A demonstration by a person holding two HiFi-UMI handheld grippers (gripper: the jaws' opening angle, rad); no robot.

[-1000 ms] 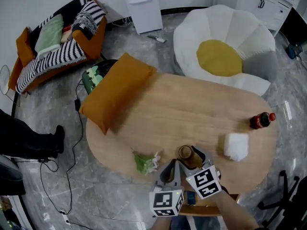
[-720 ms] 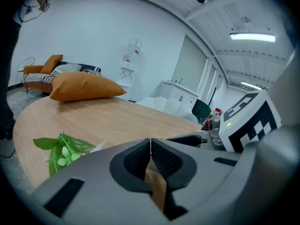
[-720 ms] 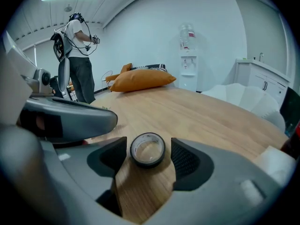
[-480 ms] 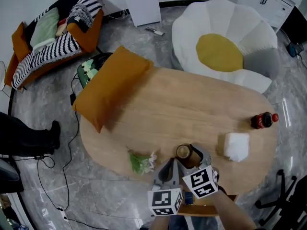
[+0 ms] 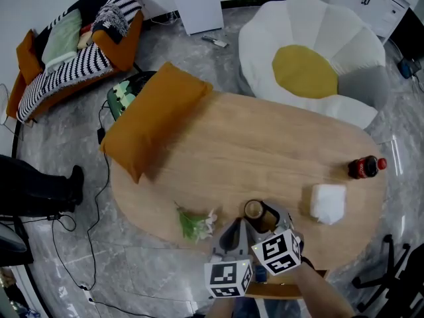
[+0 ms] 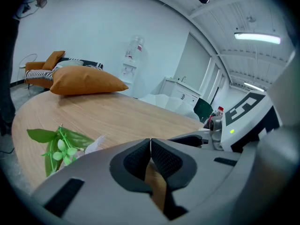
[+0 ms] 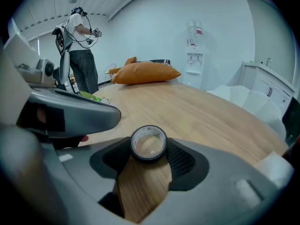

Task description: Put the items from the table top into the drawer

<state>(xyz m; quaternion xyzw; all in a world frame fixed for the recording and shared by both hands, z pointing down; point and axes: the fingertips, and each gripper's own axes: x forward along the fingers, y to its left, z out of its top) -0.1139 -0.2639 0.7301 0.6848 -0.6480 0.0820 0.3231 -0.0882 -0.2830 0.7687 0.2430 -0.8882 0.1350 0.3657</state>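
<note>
Grasping is in hand: the tape roll (image 5: 254, 210), lying flat near the tabletop's (image 5: 265, 144) near edge with its hole axis upright, is pinched by the right gripper (image 7: 148, 150), whose jaws have just been closing. The left gripper (image 6: 150, 146) is pressed together, empty. A straight lift is called for next.

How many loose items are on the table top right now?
5: orange pillow at the left end, flower sprig at the near edge, tape roll right of it, white wad and bottle at the right end.
</note>
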